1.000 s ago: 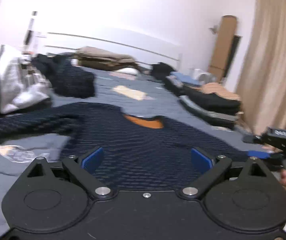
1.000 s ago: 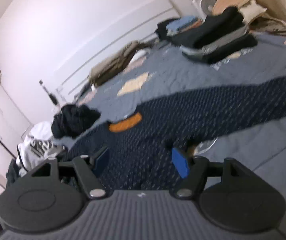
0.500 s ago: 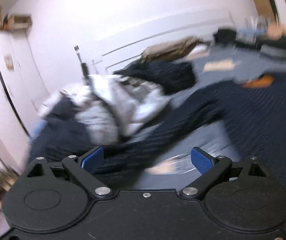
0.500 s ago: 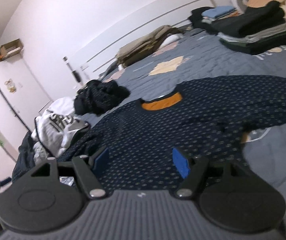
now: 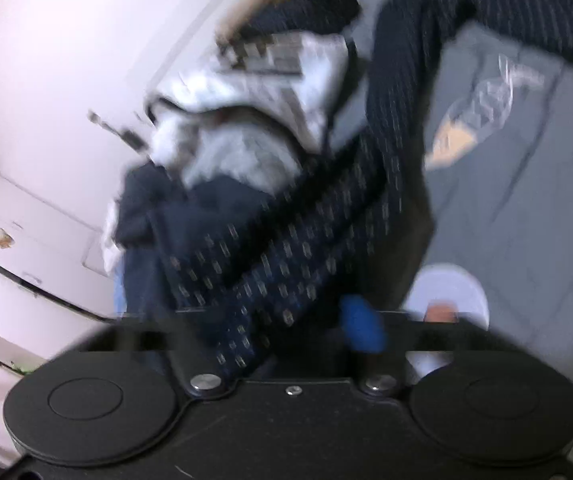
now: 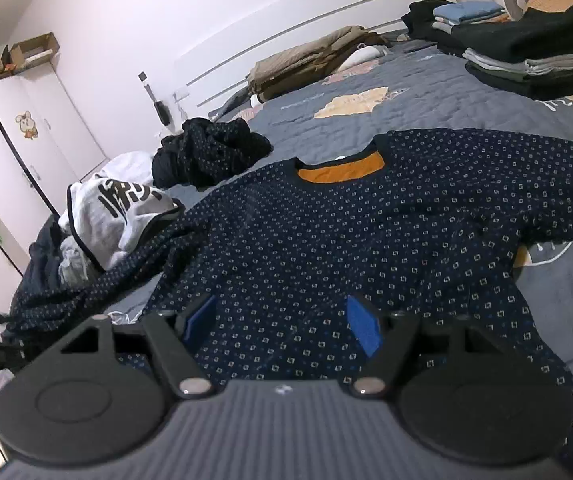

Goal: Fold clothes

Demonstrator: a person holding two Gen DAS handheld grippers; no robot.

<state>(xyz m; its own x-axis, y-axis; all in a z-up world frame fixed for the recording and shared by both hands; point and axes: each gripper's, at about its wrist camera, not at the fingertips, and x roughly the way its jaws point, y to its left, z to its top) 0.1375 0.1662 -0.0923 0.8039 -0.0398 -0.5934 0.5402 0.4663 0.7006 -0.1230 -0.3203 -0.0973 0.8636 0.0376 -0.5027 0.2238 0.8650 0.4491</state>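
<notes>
A: What does the left camera see?
B: It's blurry. The left gripper has the sleeve of the dark blue sweater lying across its jaws. Shut or not, I can't tell. A white top lies beside the sleeve.
A: And the right camera?
B: The sweater lies flat on the bed, orange collar far away. The right gripper is over the hem, jaws wide apart, holding nothing. Folded piles sit at the back.
</notes>
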